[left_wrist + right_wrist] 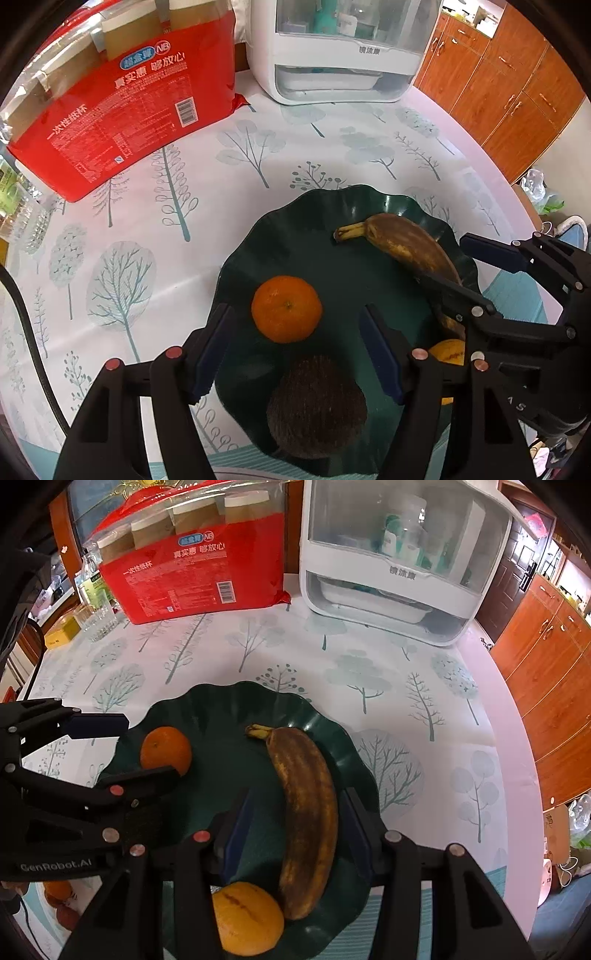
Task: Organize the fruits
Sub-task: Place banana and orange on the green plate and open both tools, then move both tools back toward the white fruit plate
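Note:
A dark green wavy plate [295, 243] [221, 720] holds a tangerine [286, 308] [166, 751], a brown overripe banana [406, 243] [306, 805], a brown fuzzy kiwi [317, 406] and a yellow-orange citrus [245, 917] [448, 350]. My left gripper [295, 347] is open above the plate, its jaws either side of the tangerine and kiwi, holding nothing. My right gripper [295, 830] is open with its jaws either side of the banana's middle. Each gripper shows in the other's view, my right [491, 273] and my left [122, 746].
A red pack of paper cups [122, 99] [192, 568] and a white appliance [332, 51] [399, 557] stand at the back of the tree-patterned tablecloth [147, 229]. Wooden cabinets [506, 92] are at the right. More orange fruit [59, 891] lies low left.

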A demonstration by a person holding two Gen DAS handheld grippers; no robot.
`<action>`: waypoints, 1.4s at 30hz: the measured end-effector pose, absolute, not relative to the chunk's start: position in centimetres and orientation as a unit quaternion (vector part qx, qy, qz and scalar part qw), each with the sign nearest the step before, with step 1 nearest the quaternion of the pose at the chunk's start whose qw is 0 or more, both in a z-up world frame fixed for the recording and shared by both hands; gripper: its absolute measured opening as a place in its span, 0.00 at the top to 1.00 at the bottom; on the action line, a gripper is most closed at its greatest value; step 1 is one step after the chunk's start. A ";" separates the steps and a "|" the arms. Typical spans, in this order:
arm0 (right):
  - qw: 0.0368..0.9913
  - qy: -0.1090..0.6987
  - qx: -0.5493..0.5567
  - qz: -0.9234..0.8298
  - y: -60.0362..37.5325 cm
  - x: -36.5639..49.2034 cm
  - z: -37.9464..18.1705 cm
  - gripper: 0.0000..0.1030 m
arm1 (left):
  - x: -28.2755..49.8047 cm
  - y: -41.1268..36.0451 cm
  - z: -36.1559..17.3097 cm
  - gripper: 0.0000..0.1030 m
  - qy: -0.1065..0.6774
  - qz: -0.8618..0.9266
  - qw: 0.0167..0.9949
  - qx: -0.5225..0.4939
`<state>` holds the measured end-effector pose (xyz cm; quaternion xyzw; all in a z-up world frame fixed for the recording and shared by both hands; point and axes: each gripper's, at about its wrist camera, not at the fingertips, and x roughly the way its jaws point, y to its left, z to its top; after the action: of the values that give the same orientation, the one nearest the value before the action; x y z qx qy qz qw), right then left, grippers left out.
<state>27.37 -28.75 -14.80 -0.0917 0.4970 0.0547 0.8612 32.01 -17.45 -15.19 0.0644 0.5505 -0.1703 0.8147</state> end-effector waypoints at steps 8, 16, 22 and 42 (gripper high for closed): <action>0.864 0.496 -0.076 0.048 -28.7 25.7 -13.3 0.52 | 30.0 -16.4 -13.5 0.28 0.544 -0.170 0.820 0.061; 0.866 0.494 -0.063 0.036 -28.3 23.1 -11.6 0.52 | 27.0 -14.4 -11.6 0.25 0.539 -0.168 0.824 0.047; 0.866 0.497 -0.053 0.023 -27.7 20.4 -10.0 0.52 | 24.3 -12.3 -9.5 0.22 0.533 -0.169 0.828 0.041; 0.884 0.466 -0.021 0.035 -19.6 13.3 -3.5 0.52 | 16.9 -1.8 -1.2 0.22 0.471 -0.168 0.866 0.025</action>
<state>13.33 -19.64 -3.45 -0.0212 0.4660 0.0346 0.8838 16.88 -1.85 -1.18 0.0251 0.4706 -0.1680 0.8658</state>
